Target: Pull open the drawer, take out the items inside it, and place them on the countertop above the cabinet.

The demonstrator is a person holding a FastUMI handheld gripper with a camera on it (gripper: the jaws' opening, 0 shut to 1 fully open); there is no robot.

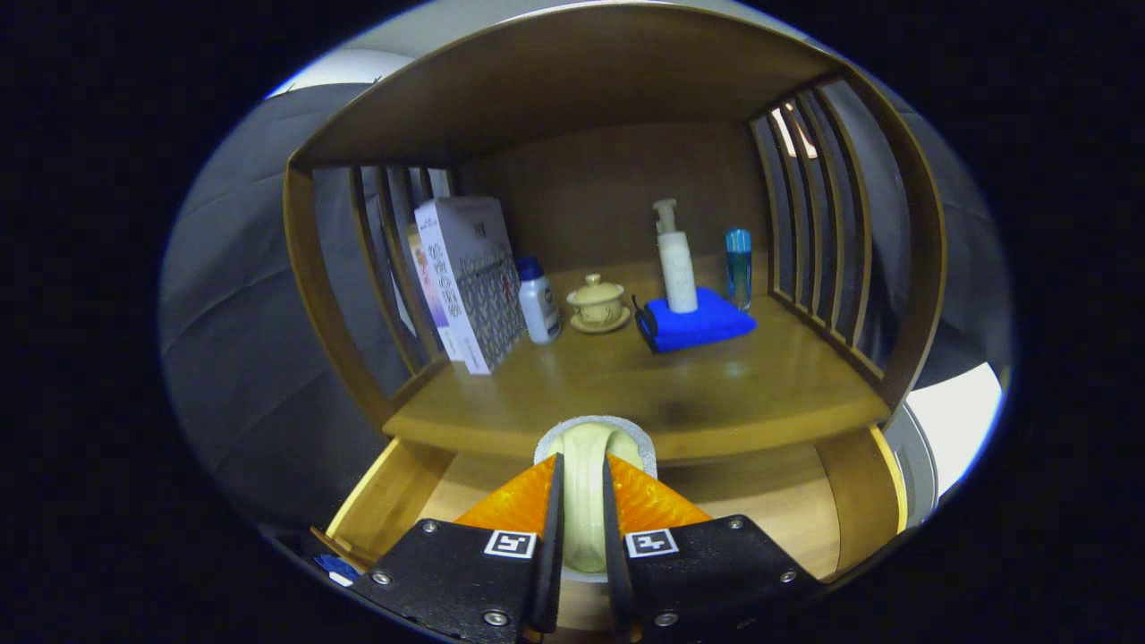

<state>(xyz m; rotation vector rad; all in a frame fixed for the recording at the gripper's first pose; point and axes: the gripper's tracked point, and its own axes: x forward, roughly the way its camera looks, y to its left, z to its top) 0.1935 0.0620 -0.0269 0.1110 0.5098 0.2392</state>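
- I hold the pale cream rounded item with a grey rim [586, 483] over the open wooden drawer [394, 501], level with the front edge of the wooden countertop [626, 385], I judge so it can go straight onto the bare wood ahead.
- That front strip is free; the patterned book [470, 282], white bottle with a blue cap [538, 300], lidded yellow teacup [597, 304] and folded blue cloth [693, 320] stand farther back.
- My gripper [583, 505] is nearly closed, both fingers pressing the item's sides.
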